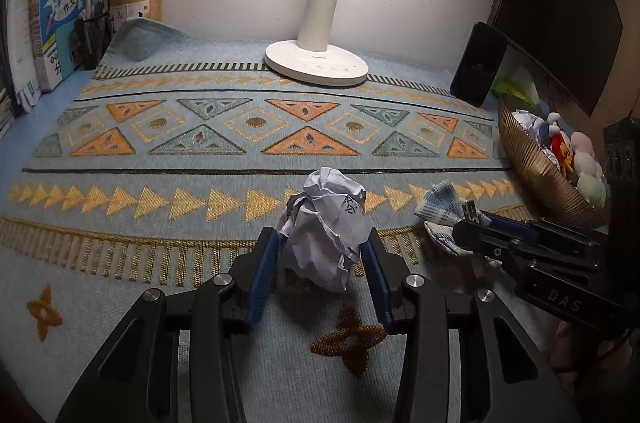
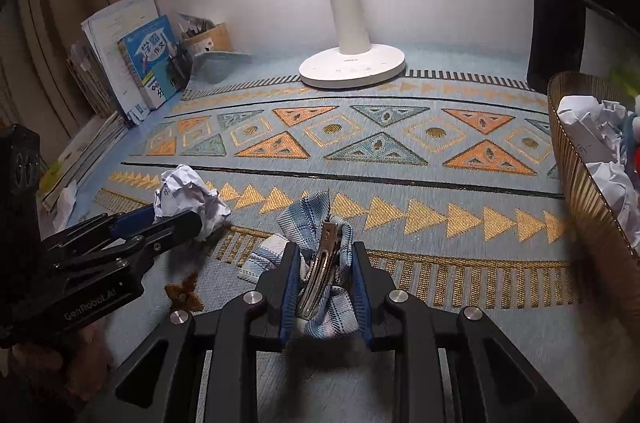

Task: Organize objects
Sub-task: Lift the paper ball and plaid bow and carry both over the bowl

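1. We see the job partly done: a ribbed bowl (image 1: 532, 163) to the right of both tongs already holds crumpled paper and plush toys.
2. Two items remain on the tabletop (image 1: 160, 263), by our reading: a paper ball (image 1: 328, 223) and a plaid hair bow (image 2: 320, 263) with a metal clip.
3. Our left tongs (image 1: 320, 263) pinch the paper ball, blue pads pressed against both its sides.
4. Our right tongs (image 2: 326, 287) pinch the hair bow, the clip standing between the pads.
5. Whether either item is clear of the cloth, we cannot tell; the bowl lies near, right of the right tongs.
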The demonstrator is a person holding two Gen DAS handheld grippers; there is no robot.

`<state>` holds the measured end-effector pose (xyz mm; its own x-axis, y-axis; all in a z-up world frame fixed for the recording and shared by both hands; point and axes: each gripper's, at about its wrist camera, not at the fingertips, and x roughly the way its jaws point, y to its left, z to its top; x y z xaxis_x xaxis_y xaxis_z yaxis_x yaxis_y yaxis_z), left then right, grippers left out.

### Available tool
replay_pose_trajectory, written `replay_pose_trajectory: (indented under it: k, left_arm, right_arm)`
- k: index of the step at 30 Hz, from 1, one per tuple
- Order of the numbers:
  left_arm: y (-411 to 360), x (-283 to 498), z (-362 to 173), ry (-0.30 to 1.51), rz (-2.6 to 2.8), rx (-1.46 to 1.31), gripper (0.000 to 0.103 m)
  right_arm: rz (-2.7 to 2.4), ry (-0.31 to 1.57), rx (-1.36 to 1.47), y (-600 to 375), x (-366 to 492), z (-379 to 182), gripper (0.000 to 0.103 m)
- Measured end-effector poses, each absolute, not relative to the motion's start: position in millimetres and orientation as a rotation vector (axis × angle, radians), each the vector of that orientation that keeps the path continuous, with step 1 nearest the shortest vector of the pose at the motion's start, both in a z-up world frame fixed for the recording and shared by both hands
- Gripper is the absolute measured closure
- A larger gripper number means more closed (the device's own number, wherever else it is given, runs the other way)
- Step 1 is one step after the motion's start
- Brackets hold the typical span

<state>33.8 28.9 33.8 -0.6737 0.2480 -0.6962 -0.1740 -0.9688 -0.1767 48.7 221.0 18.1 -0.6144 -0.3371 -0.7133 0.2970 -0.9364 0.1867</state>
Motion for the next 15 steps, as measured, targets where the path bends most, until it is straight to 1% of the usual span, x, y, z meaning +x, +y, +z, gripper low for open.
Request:
replay_pose_trajectory:
  k: [3, 4, 5, 6, 8, 9, 10, 15]
  left_arm:
    - [29, 37, 35, -0.128, 2.704, -1.096, 0.063]
    - [31, 38, 34, -0.116, 2.709, -1.1, 0.063]
    - [32, 39, 33, -0.103, 2.714, -1.108, 0.063]
    - [35, 39, 33, -0.089, 2.715, -1.113, 0.063]
    - [37, 39, 32, -0.064, 2.708, -1.112, 0.063]
    - [38, 40, 32, -0.054, 2.71, -1.112, 0.062]
    - [39, 40, 32, -0.045, 2.713, -1.114, 0.062]
    - [39, 40, 32, -0.042, 2.717, -1.116, 0.062]
  right_arm:
    - [-2.538, -0.058, 1.179, 218, 45, 14, 0.077]
    - [-2.54, -0.062, 1.187, 219, 44, 13, 0.073]
    - [-2.543, -0.071, 1.195, 220, 44, 13, 0.066]
    - [-2.542, -0.084, 1.192, 222, 44, 14, 0.061]
    - [-2.545, -0.102, 1.174, 225, 46, 16, 0.045]
    - [-2.55, -0.103, 1.164, 225, 47, 17, 0.042]
    - [-2.55, -0.101, 1.155, 224, 48, 18, 0.039]
    - [-2.527, -0.046, 1.179, 216, 48, 16, 0.039]
